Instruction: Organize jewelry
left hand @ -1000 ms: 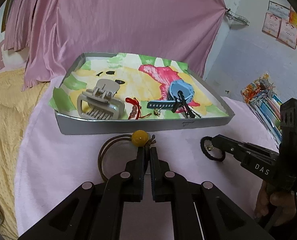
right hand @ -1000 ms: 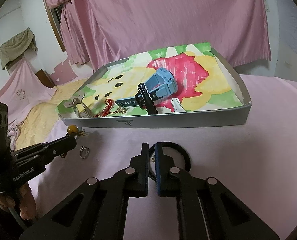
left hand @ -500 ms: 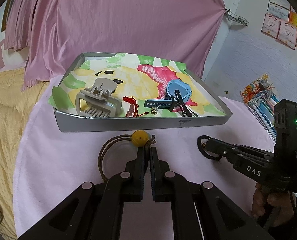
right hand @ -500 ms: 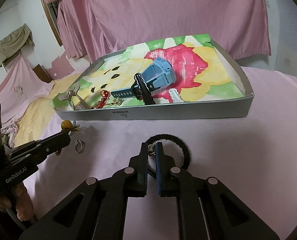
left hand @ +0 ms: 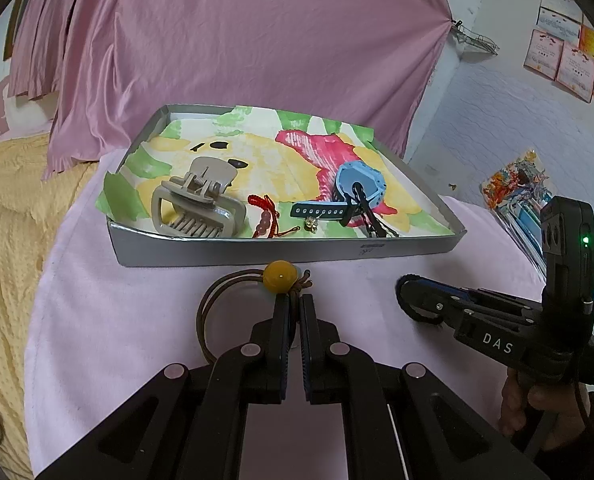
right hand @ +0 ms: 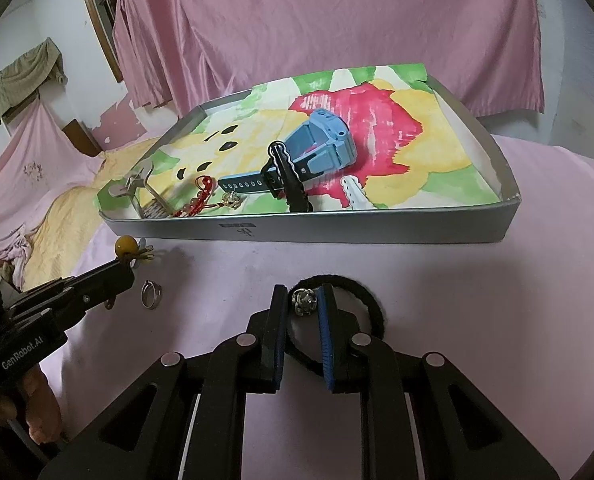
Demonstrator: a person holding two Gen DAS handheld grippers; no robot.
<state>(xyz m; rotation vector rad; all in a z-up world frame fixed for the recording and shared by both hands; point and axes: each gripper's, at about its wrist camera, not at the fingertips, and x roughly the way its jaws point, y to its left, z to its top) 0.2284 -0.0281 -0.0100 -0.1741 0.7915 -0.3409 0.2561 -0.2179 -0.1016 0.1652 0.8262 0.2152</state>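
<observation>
The right gripper (right hand: 301, 305) has just been opening; the black hair tie (right hand: 371, 308) lies between unpressed jaws on the cloth, just before the tray (right hand: 377, 229). A release or regrip is judged. The left gripper (left hand: 293, 310) is clenched on the brown tie (left hand: 233, 280), also before the tray.

The left gripper (left hand: 293, 309) points downward with jaws pinched nearly together, while the right gripper (right hand: 304, 302) has just been opening, jaws slightly parted.

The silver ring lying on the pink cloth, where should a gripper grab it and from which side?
Judging by its pose, grip the ring across its thin band, coming down from above: it lies nearly flat on the cloth, apart from the left gripper, so a level approach would likely just push it.
</observation>
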